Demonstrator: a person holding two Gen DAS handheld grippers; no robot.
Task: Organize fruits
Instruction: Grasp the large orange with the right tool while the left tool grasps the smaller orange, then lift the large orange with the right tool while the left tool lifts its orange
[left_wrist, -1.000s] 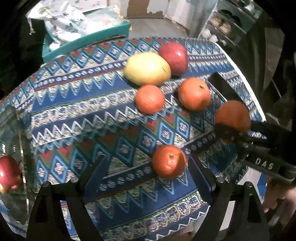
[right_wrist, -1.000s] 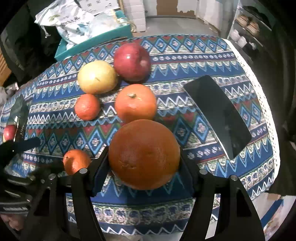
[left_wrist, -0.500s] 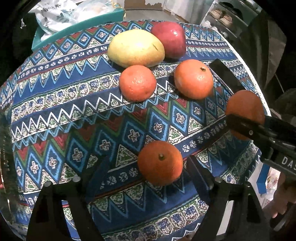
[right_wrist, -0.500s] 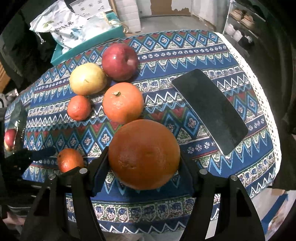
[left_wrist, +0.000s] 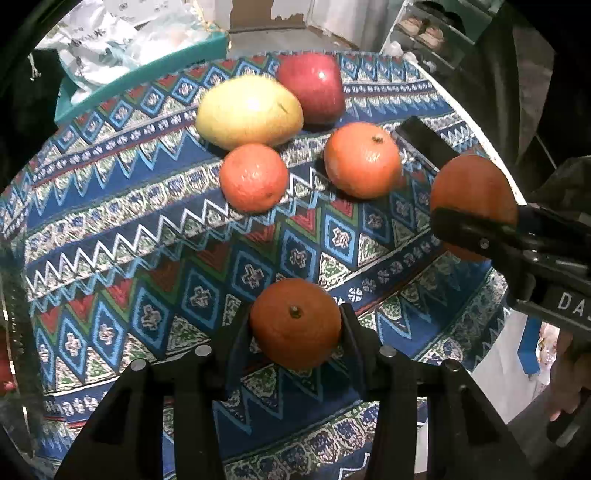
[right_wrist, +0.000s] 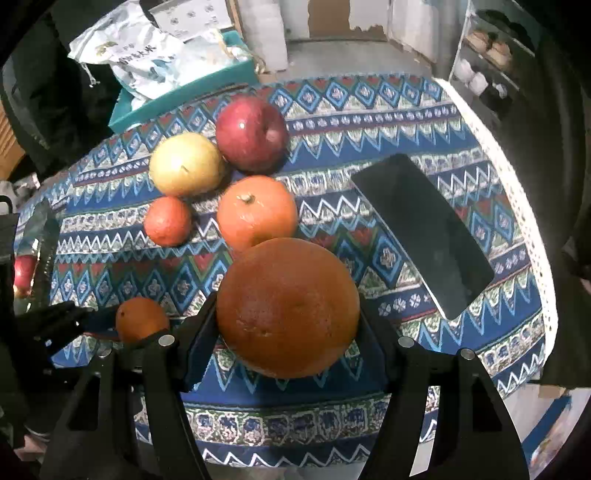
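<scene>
- The left gripper (left_wrist: 295, 326) is clenching a small orange (left_wrist: 295, 323) at the near edge of the patterned tablecloth (left_wrist: 140, 229); both fingers are pressing its sides, and whether it is resting on the cloth or lifted cannot be told.
- The right gripper (right_wrist: 288, 314) is grasping a large orange (right_wrist: 287, 307) firmly between its fingers, holding it above the near part of the cloth, just in front of the fruit group.
- Farther in, 2 oranges are sitting on the cloth: a medium orange (right_wrist: 256, 212) directly beyond the held one and a small mandarin (right_wrist: 167, 220) to its left.
- Behind those, a yellow pear-like fruit (right_wrist: 185, 169) and a red apple (right_wrist: 252, 133) are touching each other, forming the back row.
- A dark phone (right_wrist: 423, 230) is lying flat on the right, apart from the fruit.
- At the far edge, a teal tray (right_wrist: 184, 94) is holding white bags.
- Judging progress: 4 fruits are looking grouped already, 2 are in the tongs and not yet placed, so the work seems past halfway, with both held oranges left to set beside the cluster.
</scene>
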